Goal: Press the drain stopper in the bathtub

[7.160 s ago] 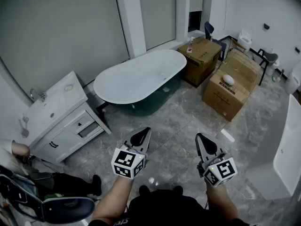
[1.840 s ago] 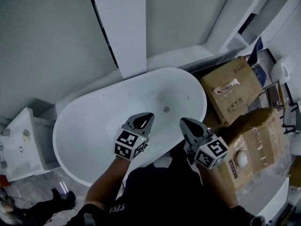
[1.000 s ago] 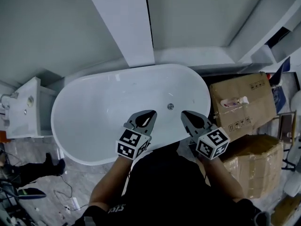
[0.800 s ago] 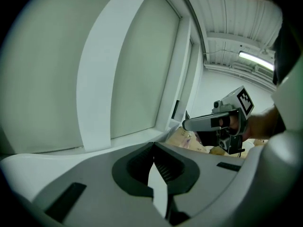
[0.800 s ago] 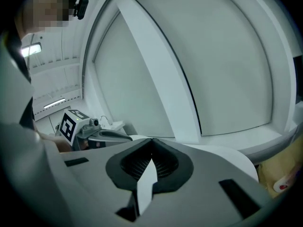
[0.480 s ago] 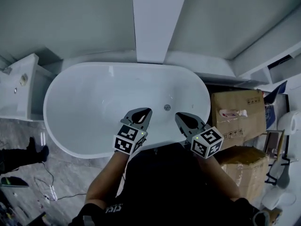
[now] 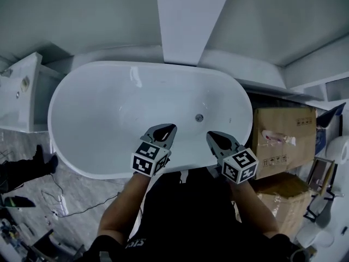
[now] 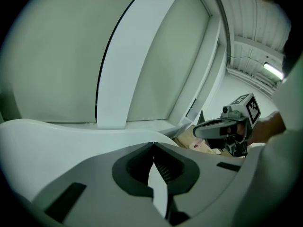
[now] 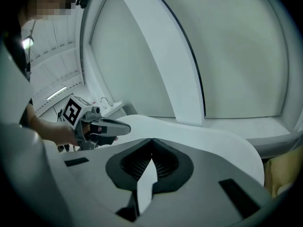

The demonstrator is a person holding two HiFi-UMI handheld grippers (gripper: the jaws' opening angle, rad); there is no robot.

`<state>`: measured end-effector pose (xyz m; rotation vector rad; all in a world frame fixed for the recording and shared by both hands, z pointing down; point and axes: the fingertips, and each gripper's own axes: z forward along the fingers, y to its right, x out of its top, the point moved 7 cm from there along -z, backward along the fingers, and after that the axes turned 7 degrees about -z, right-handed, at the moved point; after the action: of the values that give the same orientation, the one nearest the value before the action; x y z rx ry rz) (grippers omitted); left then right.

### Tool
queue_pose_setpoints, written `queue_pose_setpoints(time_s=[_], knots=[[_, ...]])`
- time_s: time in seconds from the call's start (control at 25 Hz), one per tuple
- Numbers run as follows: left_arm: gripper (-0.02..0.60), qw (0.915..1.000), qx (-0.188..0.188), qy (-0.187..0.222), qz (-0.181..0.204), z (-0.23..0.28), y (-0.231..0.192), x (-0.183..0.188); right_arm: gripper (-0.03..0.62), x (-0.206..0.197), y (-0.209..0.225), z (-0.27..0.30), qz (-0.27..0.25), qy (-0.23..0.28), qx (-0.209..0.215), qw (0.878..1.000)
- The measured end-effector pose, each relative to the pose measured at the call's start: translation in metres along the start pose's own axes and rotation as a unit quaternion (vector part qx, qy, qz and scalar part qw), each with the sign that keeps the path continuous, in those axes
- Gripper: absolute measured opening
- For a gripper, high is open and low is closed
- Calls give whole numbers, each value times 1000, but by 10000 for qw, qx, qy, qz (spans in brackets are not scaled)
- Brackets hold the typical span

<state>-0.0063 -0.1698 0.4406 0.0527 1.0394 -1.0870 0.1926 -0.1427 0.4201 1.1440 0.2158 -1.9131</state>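
Observation:
The white oval bathtub [image 7: 103,113] fills the middle of the head view. Its small round metal drain stopper [image 7: 199,117] sits on the tub floor towards the right end. My left gripper [image 7: 171,127] hangs over the tub's near side, left of the stopper and apart from it, shut on nothing. My right gripper [image 7: 209,136] is just below and right of the stopper, also shut and empty. In the left gripper view the jaws [image 8: 153,144] meet at the tip over the tub rim [image 8: 57,136]. The right gripper view shows its tips [image 9: 152,140] closed.
A white pillar [image 7: 185,21] stands behind the tub. Cardboard boxes [image 7: 283,141] are stacked close to the tub's right end. A white vanity cabinet [image 7: 19,91] stands at the left. Cables [image 7: 54,201] and someone's shoe [image 7: 22,168] lie on the floor at the left.
The person has walked from the open floor up to the tub. In the last half second the view shifted slightly; both grippers stayed shut over the near rim.

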Motion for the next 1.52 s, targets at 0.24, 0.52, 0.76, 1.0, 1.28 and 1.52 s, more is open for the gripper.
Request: queue_pose_setpoints(time_s=[0.24, 0.52, 0.76, 1.0, 1.28, 1.52], knots=[[11, 9983, 352, -225, -410, 58, -26, -16, 15, -43, 67, 38, -25, -556, 199, 9982], [11, 9947, 347, -613, -748, 148, -60, -60, 15, -118, 143, 116, 13, -1207, 320, 9922], [11, 9923, 492, -757, -843, 219, -106, -117, 15, -206, 190, 199, -87, -1789, 379, 9831], [11, 9894, 510, -1022, -896, 277, -146, -184, 15, -298, 238, 272, -181, -2338, 241, 9718], [11, 9870, 441, -1340, -776, 330, -181, -261, 15, -398, 284, 338, -768, -2940, 47, 9527], [11, 9839, 413, -1566, -758, 377, -197, -326, 23, -475, 312, 372, -1215, -3296, 137, 9362]])
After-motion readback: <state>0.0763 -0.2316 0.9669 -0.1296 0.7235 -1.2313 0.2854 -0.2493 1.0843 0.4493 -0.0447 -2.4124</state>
